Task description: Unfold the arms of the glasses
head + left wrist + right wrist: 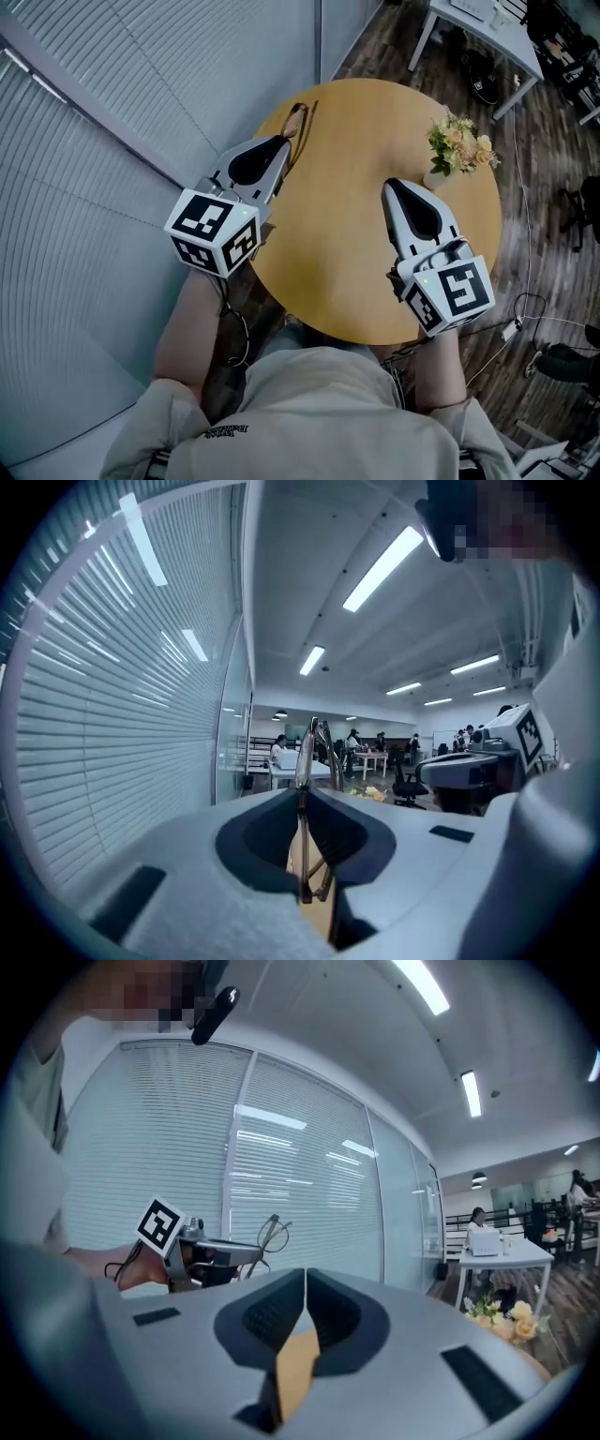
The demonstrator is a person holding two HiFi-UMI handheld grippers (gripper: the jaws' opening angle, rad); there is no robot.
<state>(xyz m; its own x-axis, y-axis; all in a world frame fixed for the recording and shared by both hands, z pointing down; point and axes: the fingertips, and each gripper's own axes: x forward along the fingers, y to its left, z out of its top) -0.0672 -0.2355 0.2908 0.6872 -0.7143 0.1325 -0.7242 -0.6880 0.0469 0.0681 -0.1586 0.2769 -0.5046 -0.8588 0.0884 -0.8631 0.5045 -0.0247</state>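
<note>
Your left gripper [281, 142] covers the near end of the glasses [297, 120] in the head view, so you cannot tell how their arms lie. Your left hand is hidden behind its marker cube [214, 232], and the white desk [487, 33] runs off the top edge

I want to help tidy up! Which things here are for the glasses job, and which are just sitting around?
For the job:
- glasses, pinched in the left claw
- right claw, shut and empty

Just lying about:
- flowers on the table
</note>
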